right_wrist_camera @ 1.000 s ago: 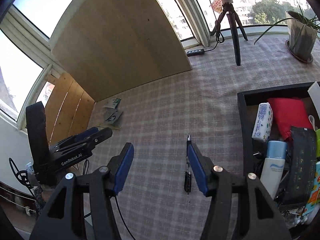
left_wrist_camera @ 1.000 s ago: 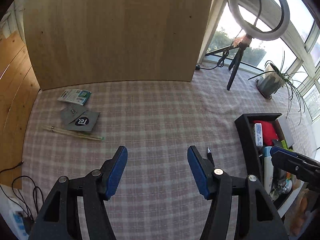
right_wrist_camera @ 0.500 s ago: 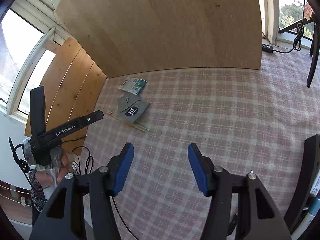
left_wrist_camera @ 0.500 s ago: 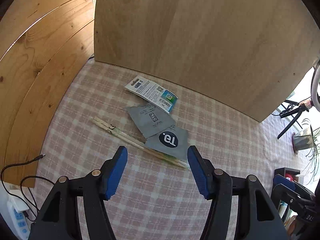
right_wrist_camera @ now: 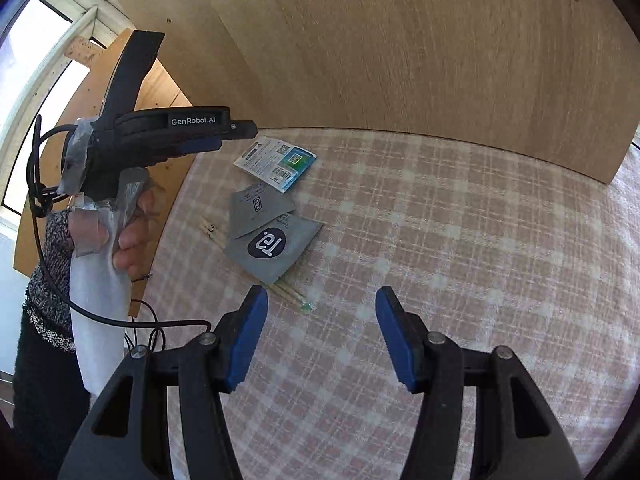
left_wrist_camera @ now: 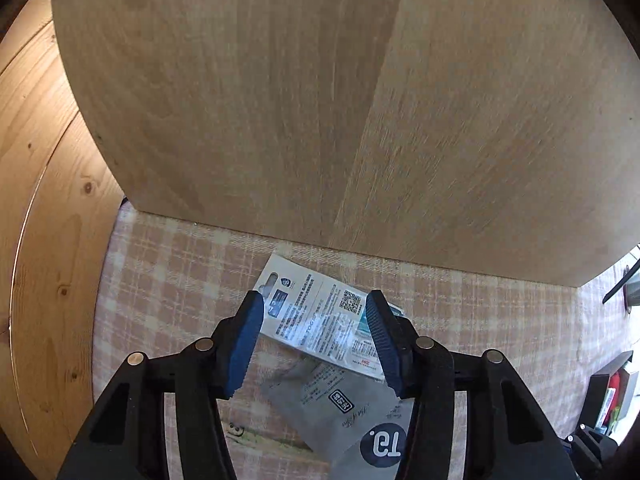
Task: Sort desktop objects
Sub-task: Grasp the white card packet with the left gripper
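Hovering my left gripper (left_wrist_camera: 314,334) over the white printed plastic packet with the teal corner (left_wrist_camera: 316,320), I hold its blue pads spread wide, one on either side, grasping nothing. That packet lies flat on the pink checked tablecloth (right_wrist_camera: 440,248), just in front of the upright pale wooden board (left_wrist_camera: 320,100), so I judge I must come down steeply to pinch it. Nearer me than the packet, two grey foil sachets (right_wrist_camera: 266,228) overlap, with thin wooden chopsticks (right_wrist_camera: 288,292) beneath them. My right gripper (right_wrist_camera: 320,332) waits well back from the packet, likewise spread and empty, leaving the left room to work.
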